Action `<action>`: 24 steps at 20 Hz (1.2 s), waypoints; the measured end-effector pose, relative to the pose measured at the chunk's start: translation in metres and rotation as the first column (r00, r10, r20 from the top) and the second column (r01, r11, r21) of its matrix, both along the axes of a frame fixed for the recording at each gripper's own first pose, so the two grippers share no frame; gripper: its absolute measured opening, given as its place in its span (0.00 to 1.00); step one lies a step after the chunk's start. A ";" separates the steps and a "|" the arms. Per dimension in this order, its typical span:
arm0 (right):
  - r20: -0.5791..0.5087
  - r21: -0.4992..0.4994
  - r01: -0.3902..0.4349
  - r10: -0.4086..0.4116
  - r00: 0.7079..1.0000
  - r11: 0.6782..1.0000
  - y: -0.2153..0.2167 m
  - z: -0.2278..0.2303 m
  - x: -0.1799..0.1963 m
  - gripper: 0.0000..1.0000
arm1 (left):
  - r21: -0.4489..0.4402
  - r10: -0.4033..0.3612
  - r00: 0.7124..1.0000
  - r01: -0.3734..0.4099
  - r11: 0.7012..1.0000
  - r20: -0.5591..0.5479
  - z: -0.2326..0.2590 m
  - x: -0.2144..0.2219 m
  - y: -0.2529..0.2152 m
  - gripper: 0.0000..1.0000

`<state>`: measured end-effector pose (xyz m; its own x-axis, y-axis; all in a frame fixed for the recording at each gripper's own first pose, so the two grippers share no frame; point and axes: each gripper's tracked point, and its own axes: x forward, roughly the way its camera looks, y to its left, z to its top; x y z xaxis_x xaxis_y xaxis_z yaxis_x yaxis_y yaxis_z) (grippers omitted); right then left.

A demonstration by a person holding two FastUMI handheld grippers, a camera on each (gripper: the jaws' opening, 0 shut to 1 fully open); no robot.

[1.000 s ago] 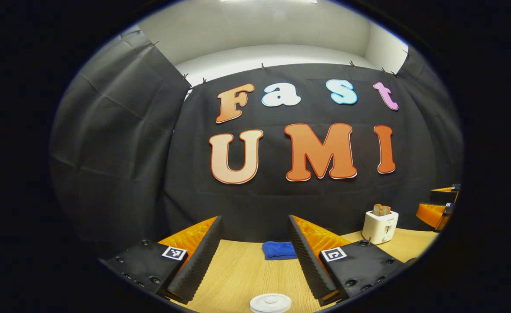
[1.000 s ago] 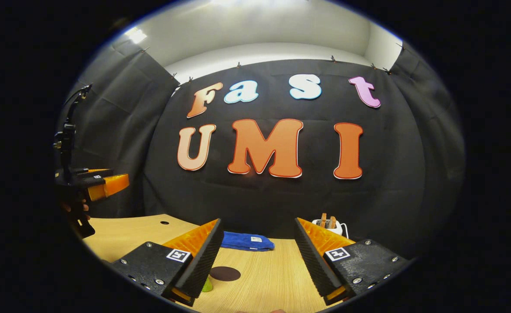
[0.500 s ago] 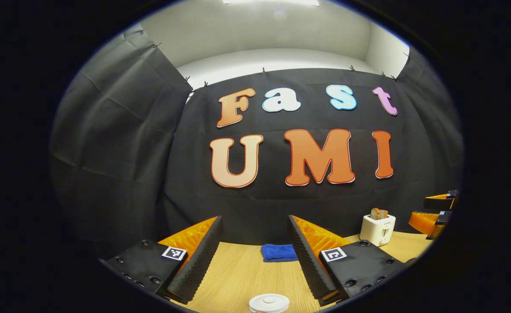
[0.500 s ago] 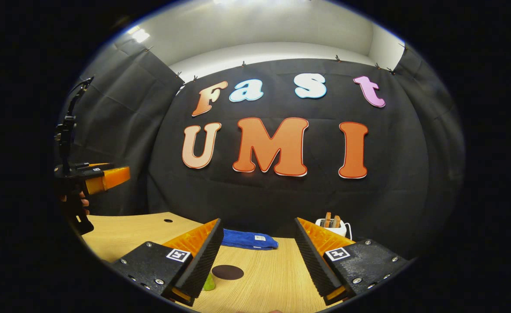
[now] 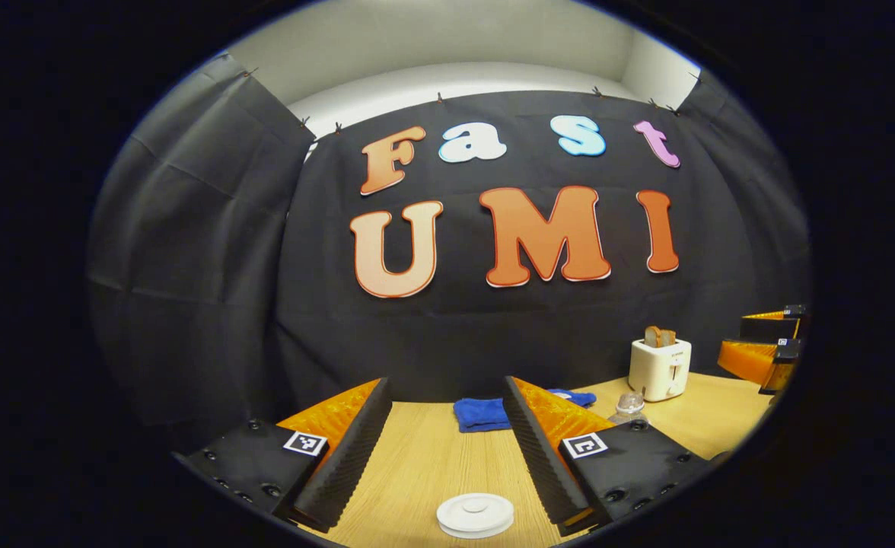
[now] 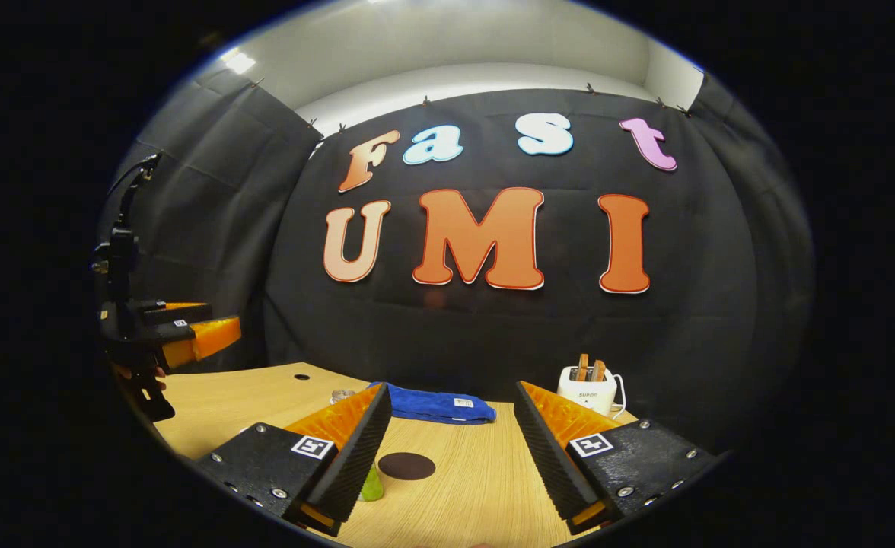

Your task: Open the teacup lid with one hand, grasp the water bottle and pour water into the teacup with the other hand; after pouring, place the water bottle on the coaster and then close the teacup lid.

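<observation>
Overhead, in the left gripper view, the left gripper (image 5: 445, 438) hangs with its tongs released and wide apart, lined up above the white teacup lid (image 5: 475, 514) near the desk's (image 5: 425, 472) front edge, likely to lift it. A blue cloth (image 5: 482, 413) and a toaster (image 5: 659, 368) sit along the back edge; the right gripper (image 5: 767, 356) shows at far right.

In the right gripper view, the right gripper (image 6: 451, 449) is likewise spread and empty. A dark round coaster (image 6: 406, 466) lies mid-desk, awaiting the bottle, with a green cap (image 6: 371, 487), probably the water bottle's, just beside it.
</observation>
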<state>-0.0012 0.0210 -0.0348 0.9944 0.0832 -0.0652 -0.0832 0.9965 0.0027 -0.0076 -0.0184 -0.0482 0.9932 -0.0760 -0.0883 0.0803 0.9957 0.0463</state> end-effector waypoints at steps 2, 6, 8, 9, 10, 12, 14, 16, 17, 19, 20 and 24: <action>-0.009 0.002 -0.002 0.002 1.000 1.000 0.000 -0.006 0.000 0.97 | -0.012 -0.006 0.999 0.006 1.000 -0.042 -0.017 -0.001 0.000 0.96; -0.031 -0.018 -0.009 0.008 0.999 1.000 0.002 -0.019 -0.003 0.97 | -0.043 -0.015 0.990 0.009 0.999 -0.140 -0.061 -0.005 0.003 0.97; -0.042 -0.020 -0.036 0.035 0.999 0.999 0.010 -0.024 -0.004 0.97 | -0.053 -0.042 0.983 0.033 0.998 -0.180 -0.080 -0.009 0.001 0.97; -0.047 -0.022 -0.048 0.047 0.998 0.999 0.014 -0.026 -0.004 0.96 | -0.058 -0.066 0.978 0.056 0.997 -0.196 -0.088 -0.011 -0.004 0.97; -0.054 -0.024 -0.056 0.055 0.997 0.998 0.017 -0.031 -0.004 0.97 | -0.053 -0.077 0.975 0.068 0.996 -0.209 -0.094 -0.012 -0.005 0.99; -0.076 -0.023 -0.068 0.066 0.995 0.997 0.025 -0.038 -0.004 0.97 | -0.024 -0.087 0.968 0.084 0.996 -0.233 -0.107 -0.013 -0.007 0.97; -0.085 -0.021 -0.093 0.091 0.992 0.995 0.035 -0.041 -0.005 0.97 | 0.012 -0.087 0.961 0.094 0.996 -0.263 -0.122 -0.014 -0.009 0.97; -0.090 -0.026 -0.101 0.098 0.991 0.995 0.038 -0.045 -0.005 0.97 | 0.040 -0.086 0.951 0.102 0.994 -0.298 -0.138 -0.018 -0.013 0.99; -0.093 -0.026 -0.103 0.101 0.991 0.994 0.040 -0.046 -0.006 0.97 | 0.052 -0.084 0.947 0.105 0.993 -0.309 -0.144 -0.019 -0.014 0.96; -0.103 -0.027 -0.110 0.107 0.989 0.994 0.042 -0.050 -0.006 0.97 | 0.063 -0.088 0.943 0.114 0.991 -0.322 -0.152 -0.019 -0.021 0.93; -0.107 -0.027 -0.113 0.109 0.988 0.993 0.043 -0.051 -0.006 0.97 | 0.065 -0.091 0.940 0.118 0.991 -0.328 -0.157 -0.017 -0.021 0.92; -0.118 -0.023 -0.112 0.109 0.987 0.993 0.042 -0.057 -0.005 0.97 | 0.071 -0.079 0.927 0.113 0.991 -0.367 -0.173 -0.014 -0.021 0.76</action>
